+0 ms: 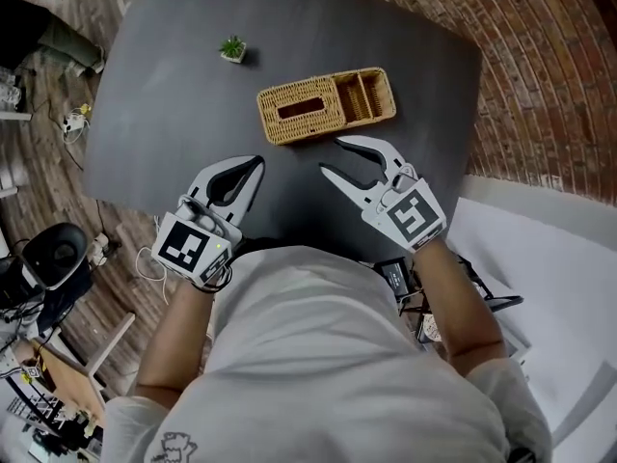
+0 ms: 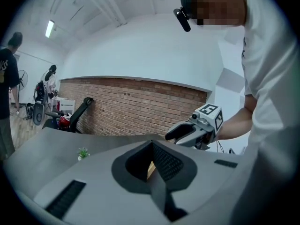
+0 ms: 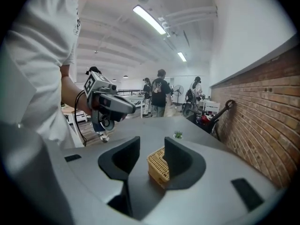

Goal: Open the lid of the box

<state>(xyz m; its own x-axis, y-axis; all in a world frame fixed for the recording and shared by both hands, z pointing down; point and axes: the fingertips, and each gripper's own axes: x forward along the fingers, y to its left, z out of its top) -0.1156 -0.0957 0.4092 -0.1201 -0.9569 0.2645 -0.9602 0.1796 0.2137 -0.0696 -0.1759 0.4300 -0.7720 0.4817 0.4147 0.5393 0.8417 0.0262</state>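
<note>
In the head view, the wicker box (image 1: 326, 106) lay on the dark worktop (image 1: 174, 95), lid down, a small plant (image 1: 232, 48) beyond it; the left gripper (image 1: 253, 167) and right gripper (image 1: 331, 155) hovered near it, apart from it; in the left gripper view, the fingers were clenched tip to tip, empty; in the right gripper view, the fingers stood released, the box's corner framed between them, untouched.

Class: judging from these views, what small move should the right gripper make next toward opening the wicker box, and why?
Probably ease the right gripper forward to the lid of the wicker box: its jaws stand open and empty, short of the box, and the lid is on.
</note>
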